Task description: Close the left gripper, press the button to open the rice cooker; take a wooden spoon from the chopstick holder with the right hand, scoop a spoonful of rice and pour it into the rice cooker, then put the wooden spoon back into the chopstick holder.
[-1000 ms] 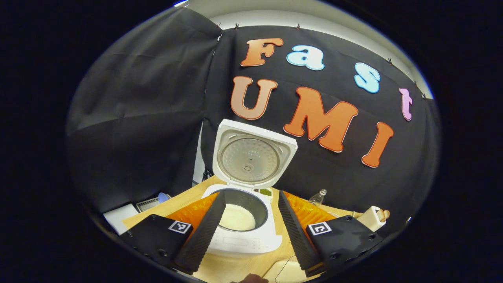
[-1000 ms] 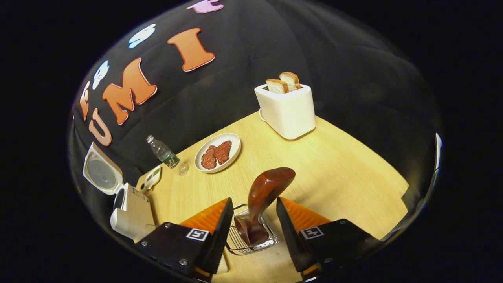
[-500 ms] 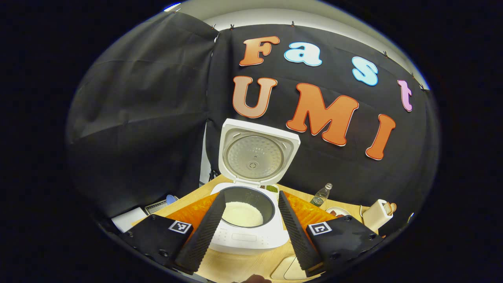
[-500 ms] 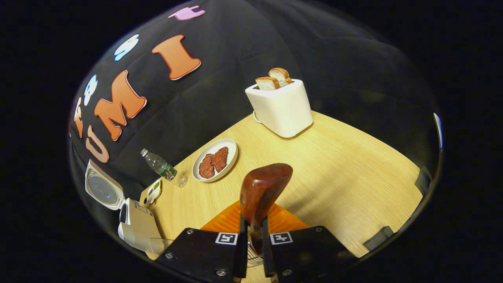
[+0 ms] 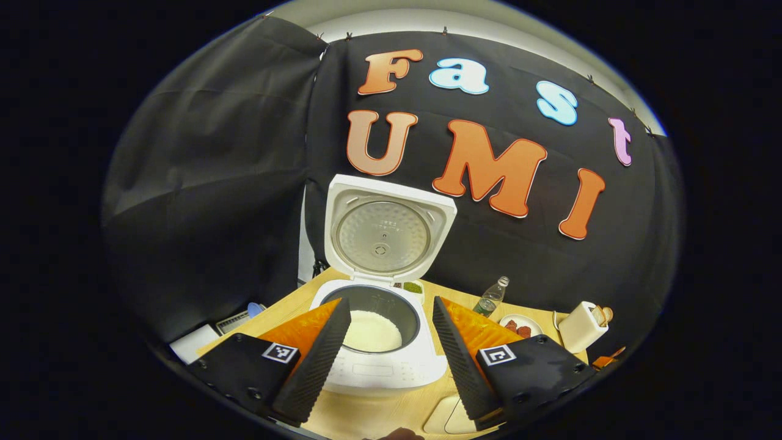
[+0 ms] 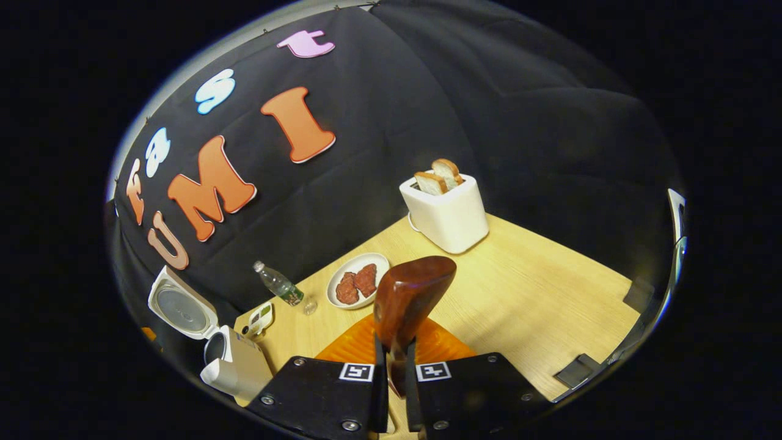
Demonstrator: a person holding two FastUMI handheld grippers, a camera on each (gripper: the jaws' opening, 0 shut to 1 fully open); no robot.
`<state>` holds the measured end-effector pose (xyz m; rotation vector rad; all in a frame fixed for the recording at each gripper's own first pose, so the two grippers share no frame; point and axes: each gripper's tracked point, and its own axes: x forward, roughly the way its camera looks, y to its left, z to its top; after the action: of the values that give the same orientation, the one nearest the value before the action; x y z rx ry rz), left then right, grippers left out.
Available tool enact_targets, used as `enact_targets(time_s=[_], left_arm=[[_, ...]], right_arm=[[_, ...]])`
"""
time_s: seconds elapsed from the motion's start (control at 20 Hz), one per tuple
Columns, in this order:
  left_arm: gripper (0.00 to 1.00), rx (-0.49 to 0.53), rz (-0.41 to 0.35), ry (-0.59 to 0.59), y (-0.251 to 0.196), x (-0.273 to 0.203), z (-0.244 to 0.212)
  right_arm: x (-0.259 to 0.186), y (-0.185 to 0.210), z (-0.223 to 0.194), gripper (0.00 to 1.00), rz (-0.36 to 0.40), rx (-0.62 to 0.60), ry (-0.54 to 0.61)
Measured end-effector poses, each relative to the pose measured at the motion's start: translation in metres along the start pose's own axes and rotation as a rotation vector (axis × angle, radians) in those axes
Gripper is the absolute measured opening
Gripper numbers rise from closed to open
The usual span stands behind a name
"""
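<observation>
Glossy wooden spoon (image 6: 408,299); matt wood table (image 6: 537,293); smooth white plastic rice cooker (image 5: 382,360).

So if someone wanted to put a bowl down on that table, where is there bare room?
The widest bare wood lies in front of the toaster, right of the wooden spoon. It is crowded on the far left, where the water bottle, the plate and the open rice cooker stand close together.

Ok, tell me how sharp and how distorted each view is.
Left gripper view: sharp; fisheye bends the wall, and the open rice cooker is evenly lit. Right gripper view: the table edge curves, the wooden spoon shows a soft sheen, and the toaster is crisp.
</observation>
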<state>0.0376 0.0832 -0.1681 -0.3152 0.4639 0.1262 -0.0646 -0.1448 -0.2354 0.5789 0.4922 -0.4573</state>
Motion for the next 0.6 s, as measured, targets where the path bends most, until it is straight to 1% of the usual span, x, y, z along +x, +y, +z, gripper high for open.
enact_targets(time_s=[0.15,0.25,0.3,0.35,0.45,0.55,0.6], left_arm=[[0.96,-0.008,-0.019,0.005,0.004,0.004,-0.003],[0.96,-0.011,-0.041,0.015,0.006,0.006,-0.009],[0.96,-0.015,-0.058,0.018,0.008,0.009,-0.010],[0.93,-0.021,-0.064,0.026,0.012,0.012,-0.012],[0.93,-0.023,-0.080,0.036,0.020,0.014,-0.016],[0.96,-0.008,-0.091,0.031,0.029,0.015,-0.013],[0.93,-0.001,-0.095,0.031,0.033,0.015,-0.015]], right_arm=[[-0.020,0.035,0.006,0.11,0.057,-0.001,-0.026],[-0.028,0.062,-0.013,0.11,0.122,-0.022,-0.007],[-0.027,0.070,-0.027,0.11,0.133,-0.024,0.023],[-0.029,0.076,-0.044,0.11,0.141,-0.024,0.059],[-0.031,0.089,-0.069,0.11,0.145,-0.046,0.105],[-0.033,0.099,-0.084,0.11,0.141,-0.105,0.105],[-0.032,0.104,-0.089,0.11,0.137,-0.152,0.094]])
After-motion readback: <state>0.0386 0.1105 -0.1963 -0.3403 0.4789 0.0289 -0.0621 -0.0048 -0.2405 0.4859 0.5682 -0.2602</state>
